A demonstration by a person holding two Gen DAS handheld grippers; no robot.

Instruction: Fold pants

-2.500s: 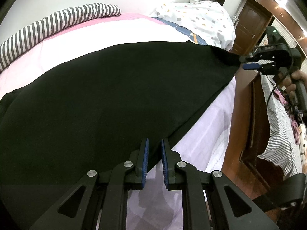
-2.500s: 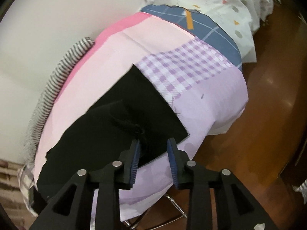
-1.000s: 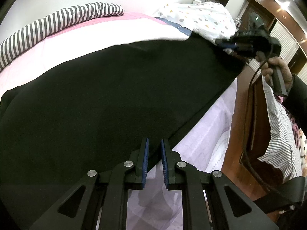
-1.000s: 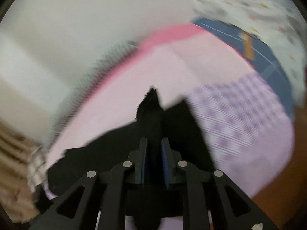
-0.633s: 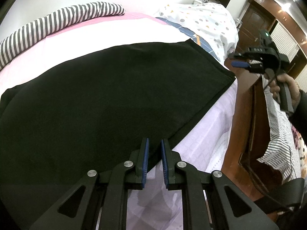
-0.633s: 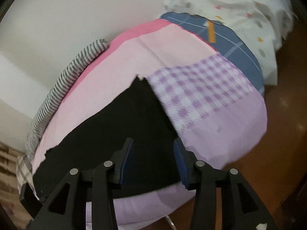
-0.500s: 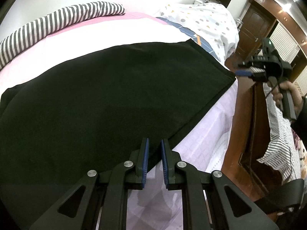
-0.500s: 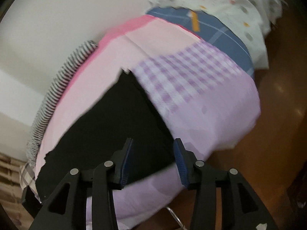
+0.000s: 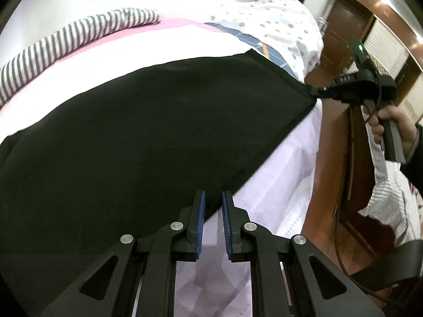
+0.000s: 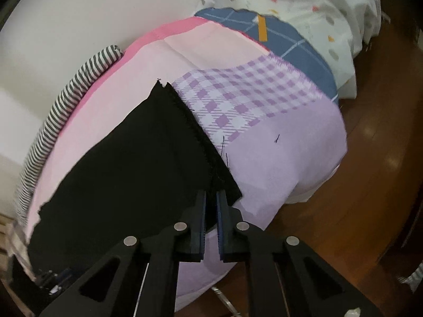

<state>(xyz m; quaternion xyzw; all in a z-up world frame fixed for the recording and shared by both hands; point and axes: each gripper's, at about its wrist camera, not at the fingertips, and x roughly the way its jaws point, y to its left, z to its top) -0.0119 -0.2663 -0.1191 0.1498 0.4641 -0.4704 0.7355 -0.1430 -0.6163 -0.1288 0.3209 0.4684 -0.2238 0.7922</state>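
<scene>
Black pants (image 9: 158, 132) lie spread flat over the bed. My left gripper (image 9: 211, 195) sits at their near edge, jaws shut with the hem between the blue pads. In the left wrist view my right gripper (image 9: 313, 91) pinches the pants' far right corner, with a hand (image 9: 391, 121) on its handle. The right wrist view shows the same grip: my right gripper (image 10: 211, 194) is shut on the frayed corner of the pants (image 10: 132, 158) at the bed's edge.
The bed sheet (image 10: 277, 158) is a patchwork of pink, lilac and blue. A striped pillow (image 9: 66, 42) lies along the wall side, a dotted white quilt (image 10: 304, 5) beyond the pants. Wooden floor (image 10: 357, 211) and a brown door (image 9: 341, 26) lie past the bed's edge.
My right gripper let go of a raised bunch of pants, opened, moved over the flat cloth and shut on the corner at the bed's edge. The left gripper stayed put.
</scene>
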